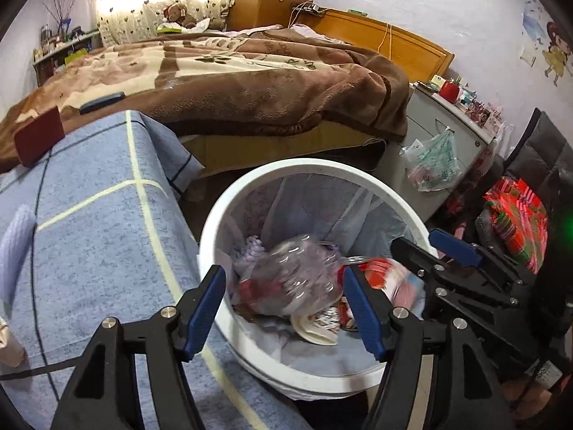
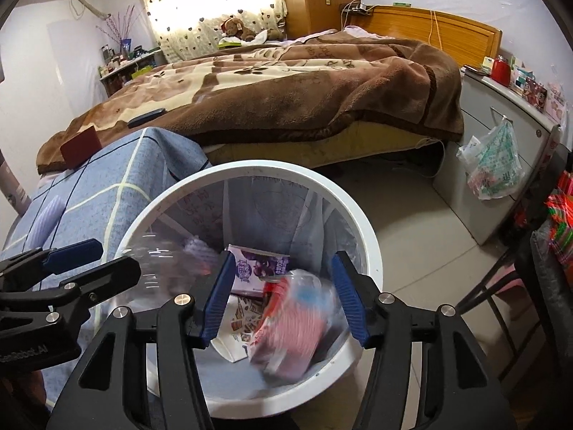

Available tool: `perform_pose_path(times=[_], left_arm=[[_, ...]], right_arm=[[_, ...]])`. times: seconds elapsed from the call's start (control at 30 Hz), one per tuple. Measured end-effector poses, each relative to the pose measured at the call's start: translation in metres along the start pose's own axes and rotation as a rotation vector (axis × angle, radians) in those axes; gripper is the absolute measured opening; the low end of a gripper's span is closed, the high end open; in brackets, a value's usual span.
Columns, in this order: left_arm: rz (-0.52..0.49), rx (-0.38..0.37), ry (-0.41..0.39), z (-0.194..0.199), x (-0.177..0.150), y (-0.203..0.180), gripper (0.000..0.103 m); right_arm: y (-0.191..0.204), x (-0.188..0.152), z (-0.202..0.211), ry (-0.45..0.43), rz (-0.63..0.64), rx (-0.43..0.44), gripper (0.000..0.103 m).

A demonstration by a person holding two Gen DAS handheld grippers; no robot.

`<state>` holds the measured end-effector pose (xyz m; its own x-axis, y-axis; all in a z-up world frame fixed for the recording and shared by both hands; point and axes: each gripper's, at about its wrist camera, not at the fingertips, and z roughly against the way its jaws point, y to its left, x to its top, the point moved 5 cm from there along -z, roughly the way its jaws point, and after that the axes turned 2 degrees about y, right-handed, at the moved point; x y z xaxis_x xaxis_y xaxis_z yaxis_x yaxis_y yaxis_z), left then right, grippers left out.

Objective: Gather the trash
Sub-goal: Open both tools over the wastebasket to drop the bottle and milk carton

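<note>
Both sets of jaws hang wide over the white bin (image 2: 361, 222), nothing gripped: left gripper (image 1: 286, 308), right gripper (image 2: 284, 299). A blurry clear bottle (image 1: 293, 272) and red-striped packet (image 2: 290, 326) sit inside it. Blue-clothed desk (image 1: 93, 215) left, bed (image 2: 286, 86) far behind.

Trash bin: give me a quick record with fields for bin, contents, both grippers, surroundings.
bin: white trash bin, lined with a bag, on the floor
contents: clear plastic bottle, red-and-white wrapper, purple carton
left gripper: jaws open, nothing held
right gripper: jaws open, nothing held
surroundings: blue cloth beside bin
</note>
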<state>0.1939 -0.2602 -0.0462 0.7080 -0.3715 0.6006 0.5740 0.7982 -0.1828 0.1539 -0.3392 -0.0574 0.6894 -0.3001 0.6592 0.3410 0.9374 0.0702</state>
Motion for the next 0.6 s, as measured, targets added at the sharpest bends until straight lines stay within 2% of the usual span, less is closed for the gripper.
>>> perform_pose_path(times=[0.33,0.43,0.6], left_arm=[[0.022,-0.005,-0.035,0.019,-0.003,0.009,0.07],[0.005,0.04,-0.052,0.027,-0.006,0.012,0.07],[0.025,0.05,-0.056,0.038,-0.013,0.022,0.07]], right_arm=[[0.002,0.0,0.007,-0.017,-0.011,0.002,0.058],[0.006,-0.001,0.01,-0.022,-0.01,0.008,0.058],[0.014,0.0,0.015,-0.042,0.001,0.027,0.058]])
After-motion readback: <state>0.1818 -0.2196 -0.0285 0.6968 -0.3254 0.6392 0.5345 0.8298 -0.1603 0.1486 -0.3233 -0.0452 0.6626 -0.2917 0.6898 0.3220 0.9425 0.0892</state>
